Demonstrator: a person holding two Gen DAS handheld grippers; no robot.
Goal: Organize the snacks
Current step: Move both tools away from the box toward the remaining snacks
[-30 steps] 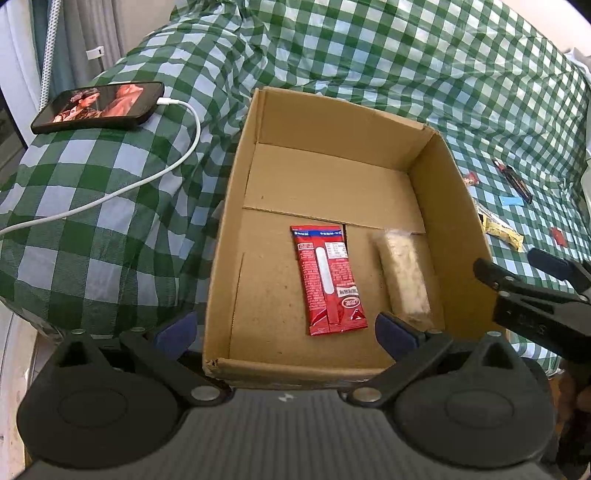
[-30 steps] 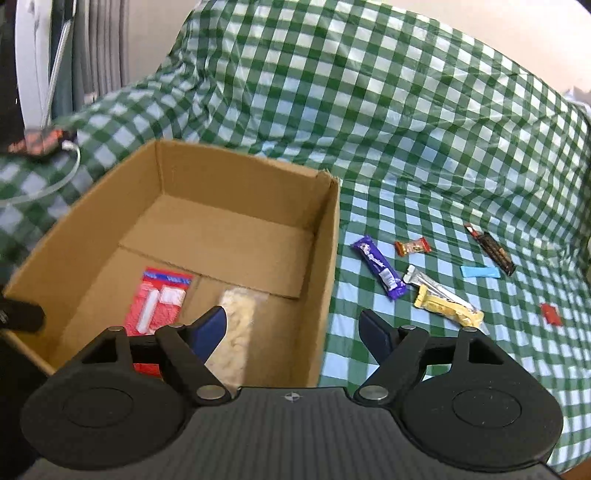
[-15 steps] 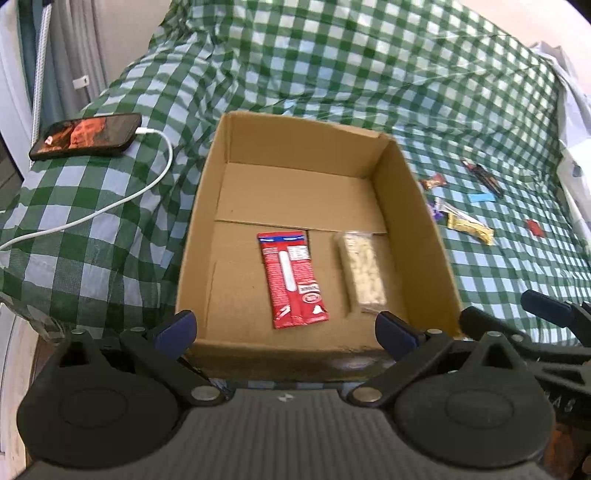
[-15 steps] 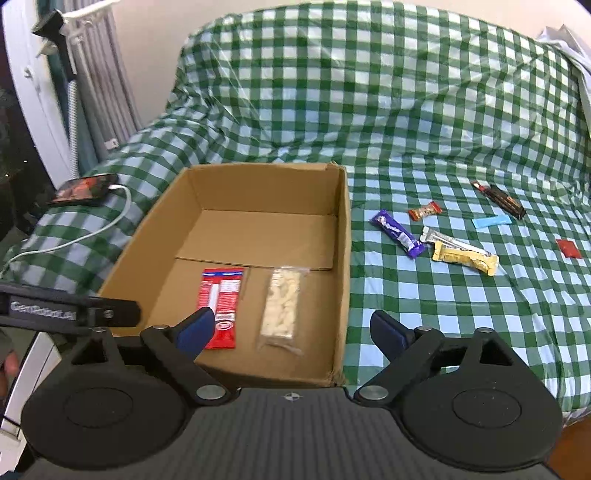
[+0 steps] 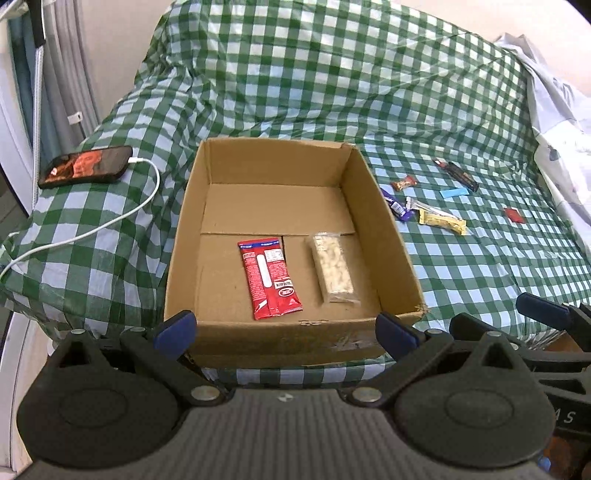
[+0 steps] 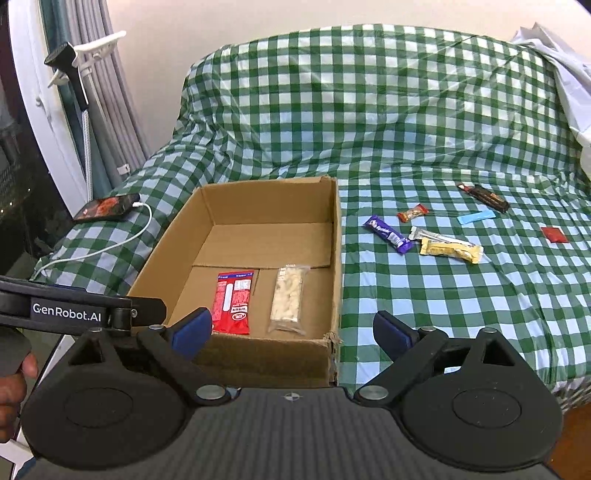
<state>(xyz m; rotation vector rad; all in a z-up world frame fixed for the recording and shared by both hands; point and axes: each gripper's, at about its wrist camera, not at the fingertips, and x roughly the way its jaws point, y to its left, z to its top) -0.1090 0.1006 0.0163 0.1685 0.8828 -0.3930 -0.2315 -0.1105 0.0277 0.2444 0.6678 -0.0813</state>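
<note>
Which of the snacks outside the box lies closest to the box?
The purple bar. It lies just right of the box; the other loose snacks lie farther right.

A black phone (image 5: 86,167) with a lit red screen lies on the green and white checked cloth (image 5: 332,81). A white cable (image 5: 96,229) is plugged into the phone. Grey curtains (image 6: 110,92) hang behind the phone.

Sofa under green-and-white checked cover (image 6: 369,110); plain cream wall (image 6: 258,22) behind. Grey curtains (image 6: 118,110) and white window frame (image 6: 40,110) at left. Even daylight.
</note>
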